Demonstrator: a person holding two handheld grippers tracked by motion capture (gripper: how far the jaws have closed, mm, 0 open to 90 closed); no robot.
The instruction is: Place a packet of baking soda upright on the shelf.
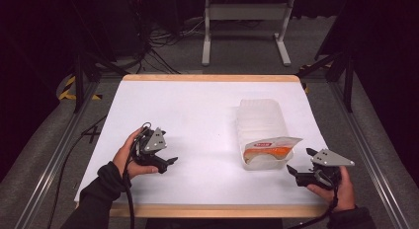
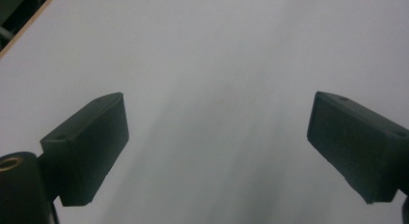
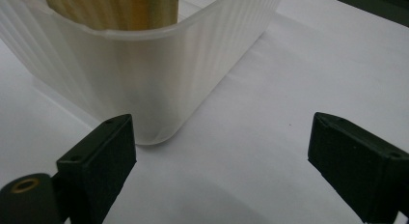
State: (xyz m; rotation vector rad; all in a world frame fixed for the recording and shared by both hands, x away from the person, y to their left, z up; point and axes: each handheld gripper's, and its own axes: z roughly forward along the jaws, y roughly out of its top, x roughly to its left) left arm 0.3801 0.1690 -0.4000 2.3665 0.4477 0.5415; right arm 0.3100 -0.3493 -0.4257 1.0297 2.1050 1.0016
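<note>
the white table [image 1: 197,120] takes up the middle of the high view, with a pale wooden edge along its far and near sides; beyond it, at the top of the frame, grey floor, tangled cables [image 1: 163,41] and the white legs of a stand [image 1: 244,29]; right of centre on the table sits a translucent ribbed plastic bin [image 1: 261,121], long side running away from the person; at its near end a white packet with red and orange print [image 1: 269,149] pokes up over the rim; in the right gripper view the bin's rounded corner [image 3: 159,89] fills the upper left, just beyond the left jaw and not touching it that i can see; the right gripper [image 1: 300,162], lower right of the high view, is held in a hand [image 1: 336,189] just beside the bin's near end, jaws wide apart and holding nothing; the left gripper [image 1: 170,160], lower left, is held in the other hand [image 1: 127,160], well apart from the bin, jaws likewise spread over bare table [image 2: 217,64].
</note>
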